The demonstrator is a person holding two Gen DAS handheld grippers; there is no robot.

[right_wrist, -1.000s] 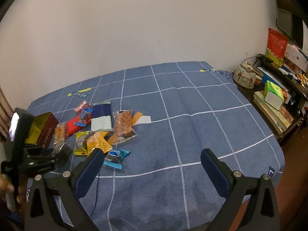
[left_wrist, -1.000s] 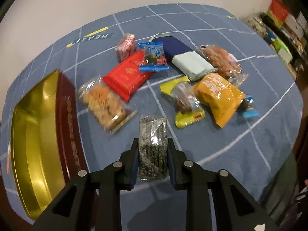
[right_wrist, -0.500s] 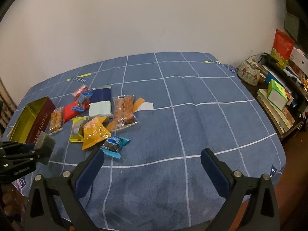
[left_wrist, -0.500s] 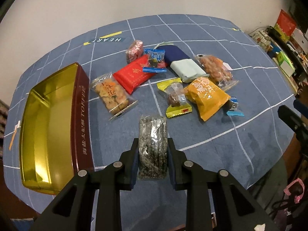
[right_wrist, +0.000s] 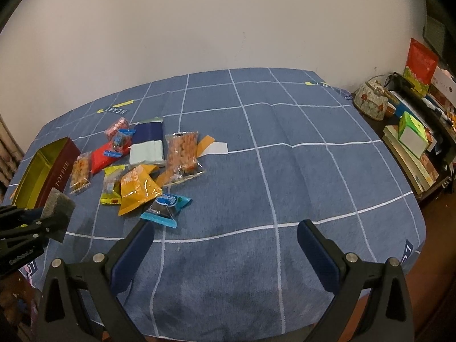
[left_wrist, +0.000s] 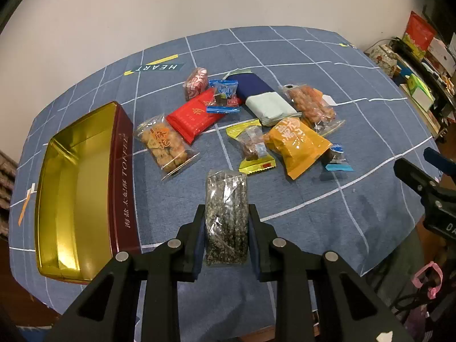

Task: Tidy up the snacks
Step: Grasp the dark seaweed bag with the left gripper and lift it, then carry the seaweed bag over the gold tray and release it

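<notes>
Left claw [left_wrist: 226,229] clamped on a dark seaweed snack pack [left_wrist: 226,213], lifted clear of the blue checked cloth on the surface [left_wrist: 327,216]. To the left of that claw: an open gold-lined toffee tin [left_wrist: 77,188], maroon-sided, empty as far as visible. Ahead and slightly left: a clear bag of fried dough twists [left_wrist: 165,145], then a red packet [left_wrist: 196,115] with a pink-and-white candy [left_wrist: 195,82] beyond it and a small blue-edged candy [left_wrist: 223,98] lying on its far end. Straight ahead: a yellow-edged pack with a brown sweet [left_wrist: 253,146]. Ahead and right: a navy and pale green pouch [left_wrist: 263,101], an orange snack bag [left_wrist: 296,145] touching the yellow-edged pack, a clear bag of orange nuggets [left_wrist: 312,107] behind it, and a small blue-trimmed dark candy [left_wrist: 336,158] just beside the orange bag's right corner. Far right in the left wrist view: part of the other tool, black with a blue pad.

Right claw [right_wrist: 225,252] spread wide apart, nothing between its pads, hovering over bare cloth. Nearest to it, ahead and left: the same blue-trimmed candy, with the snack cluster and tin farther left. Well to its right, off the surface: a low shelf [right_wrist: 413,154] with books and a green box [right_wrist: 411,134].
</notes>
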